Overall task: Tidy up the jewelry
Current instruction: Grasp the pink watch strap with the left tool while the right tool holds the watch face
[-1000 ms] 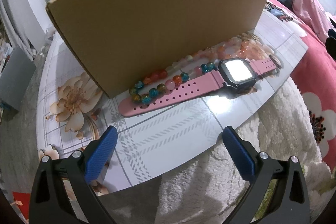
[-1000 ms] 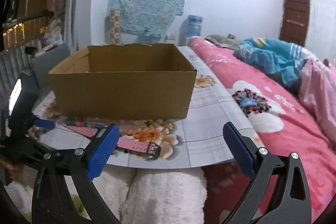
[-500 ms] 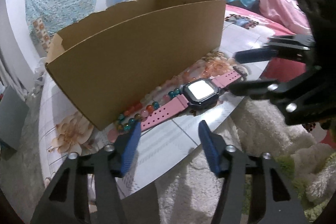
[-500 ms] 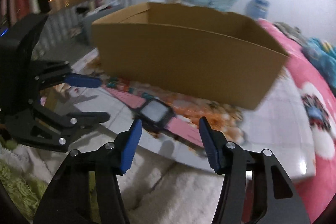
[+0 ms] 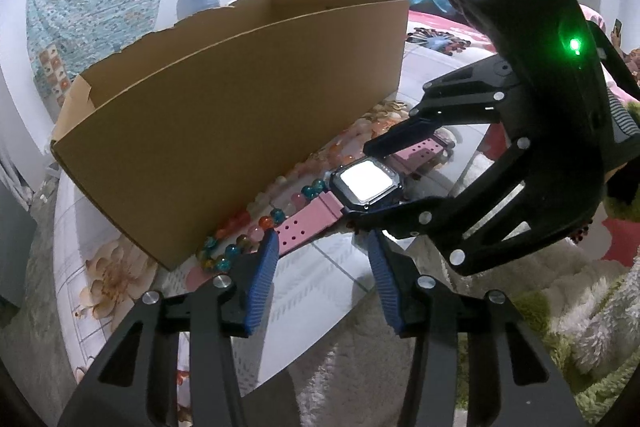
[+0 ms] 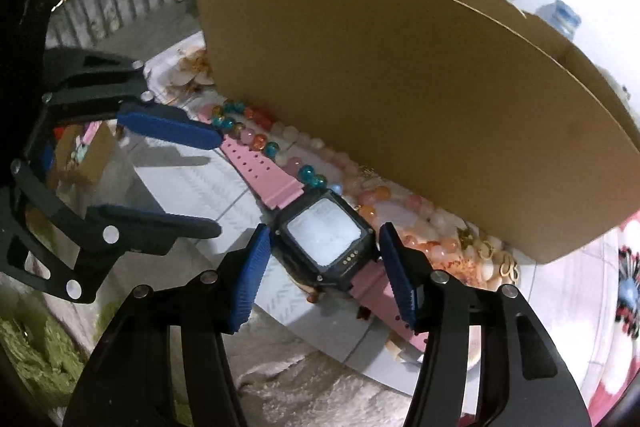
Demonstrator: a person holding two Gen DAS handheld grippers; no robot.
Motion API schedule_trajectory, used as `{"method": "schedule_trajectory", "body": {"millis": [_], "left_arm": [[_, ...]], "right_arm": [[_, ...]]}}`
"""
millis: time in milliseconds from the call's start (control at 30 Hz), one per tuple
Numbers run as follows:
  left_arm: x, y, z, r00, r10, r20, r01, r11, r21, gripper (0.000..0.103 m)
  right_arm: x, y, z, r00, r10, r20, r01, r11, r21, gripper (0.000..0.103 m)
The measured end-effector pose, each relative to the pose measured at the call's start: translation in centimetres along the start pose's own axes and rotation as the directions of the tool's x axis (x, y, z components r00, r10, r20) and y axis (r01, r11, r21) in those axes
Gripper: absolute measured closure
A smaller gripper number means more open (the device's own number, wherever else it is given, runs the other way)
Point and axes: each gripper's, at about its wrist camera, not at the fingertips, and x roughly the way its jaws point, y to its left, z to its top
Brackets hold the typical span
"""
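Both claws sit half-spread around the pink watch (image 6: 324, 235), gripping nothing I can see: my right gripper (image 6: 325, 277) straddles its face, my left gripper (image 5: 322, 281) its strap end. Beads (image 6: 304, 163) lie between watch and cardboard box (image 6: 400, 99).

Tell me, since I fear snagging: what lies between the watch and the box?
Bead bracelets lie along the cardboard box wall, beside the pink watch; the right wrist view shows it.
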Motion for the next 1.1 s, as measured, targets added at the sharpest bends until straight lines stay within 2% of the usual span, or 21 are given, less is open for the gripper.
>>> {"method": "schedule_trajectory", "body": {"millis": [233, 367, 533, 700, 900, 1000, 1100], "left_arm": [[0.1, -0.3, -0.4, 1.000, 0.019, -0.004, -0.018, 0.999, 0.047, 0.058], [0.3, -0.9, -0.8, 0.999, 0.034, -0.013, -0.032, 0.995, 0.098, 0.057], [0.7, -1.3, -1.3, 0.997, 0.067, -0.030, -0.063, 0.988, 0.138, 0.058], [0.7, -1.3, -1.4, 0.996, 0.090, -0.027, -0.085, 0.985, 0.149, 0.058], [0.6, -2.1, -1.2, 0.995, 0.101, -0.011, -0.097, 0.979, 0.178, 0.058], [0.9, -2.7, -0.9, 0.996, 0.094, -0.007, -0.091, 0.977, 0.194, 0.064], [1.4, -2.7, -0.6, 0.995, 0.096, -0.017, -0.092, 0.980, 0.179, 0.075]], "right_arm": [[-0.4, -0.3, -0.1, 0.998, 0.054, -0.033, -0.055, 0.998, -0.032, 0.053], [-0.7, -1.3, -0.6, 0.991, 0.127, -0.052, -0.127, 0.992, -0.005, 0.053], [-0.6, -4.0, -0.5, 0.960, 0.272, -0.067, -0.263, 0.958, 0.114, 0.053], [-0.2, -5.8, -0.2, 0.929, 0.361, -0.084, -0.343, 0.923, 0.173, 0.053], [0.0, -5.6, -0.1, 0.897, 0.430, -0.100, -0.402, 0.889, 0.218, 0.053], [0.1, -6.3, 0.0, 0.876, 0.470, -0.106, -0.434, 0.866, 0.248, 0.053], [0.2, -7.0, 0.0, 0.859, 0.502, -0.106, -0.461, 0.846, 0.268, 0.053]]}}
